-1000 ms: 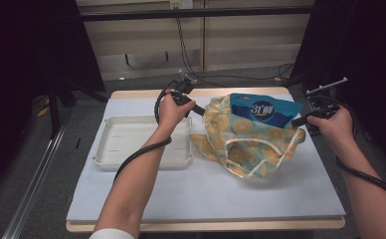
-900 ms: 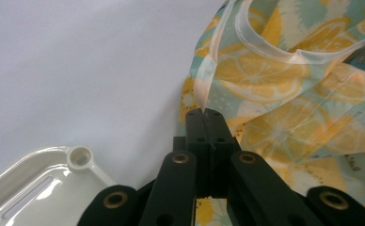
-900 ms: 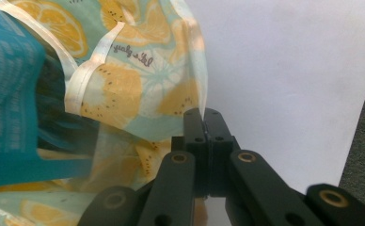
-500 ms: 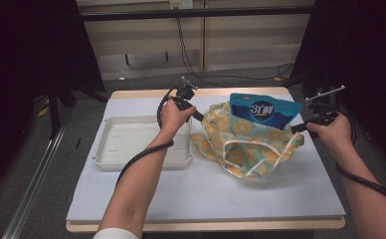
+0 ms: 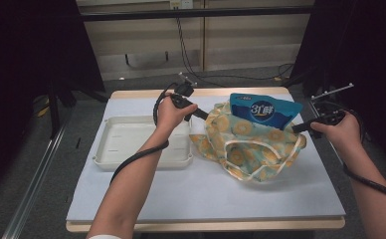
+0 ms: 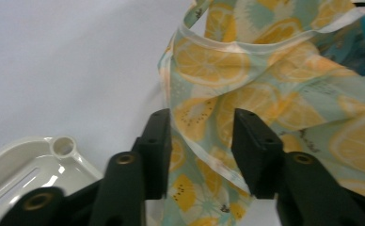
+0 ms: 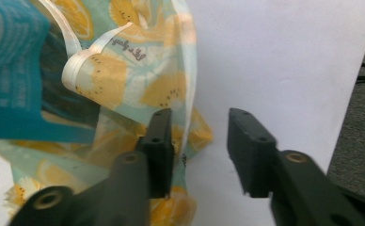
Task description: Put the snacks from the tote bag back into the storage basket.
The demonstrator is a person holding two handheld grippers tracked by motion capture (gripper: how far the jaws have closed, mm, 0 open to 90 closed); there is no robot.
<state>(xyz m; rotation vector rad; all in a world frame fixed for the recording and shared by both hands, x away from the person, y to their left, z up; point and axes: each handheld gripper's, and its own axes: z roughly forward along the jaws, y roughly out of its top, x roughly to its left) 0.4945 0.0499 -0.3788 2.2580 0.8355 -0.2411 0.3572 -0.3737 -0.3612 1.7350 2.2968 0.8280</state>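
Counter (image 5: 146,199): wood-edged top under a smooth pale lavender sheet, matte, no wrinkles. Grey carpet floor around it, black curtains left and right, beige panel wall behind with dark cables hanging down.

Left half of the counter: shallow cream plastic tray (image 5: 112,149), rectangular, rounded corners, raised rim, glossy; the left gripper view shows a small round hole at one corner.

Task item: soft cloth bag with a yellow lemon-slice print on mint green, pale cream binding along edges and handles (image 5: 250,149). It sits slumped on the right-centre of the counter, just beside the tray's right end, mouth gaping. A stiff glossy blue pouch with white lettering (image 5: 264,110) stands in the mouth, upper part sticking out toward the far side.

Left gripper (image 6: 202,141): black jaws have just been opening, now spread. Bag's bound edge lies between them, fabric not visibly pinched. In the high view it sits at the bag's left rim.

Right gripper (image 7: 199,146): jaws also just opened, spread. One jaw overlaps the bag's right corner, the other is over bare sheet; cloth hangs loose, not clamped. In the high view it sits at the bag's right edge.
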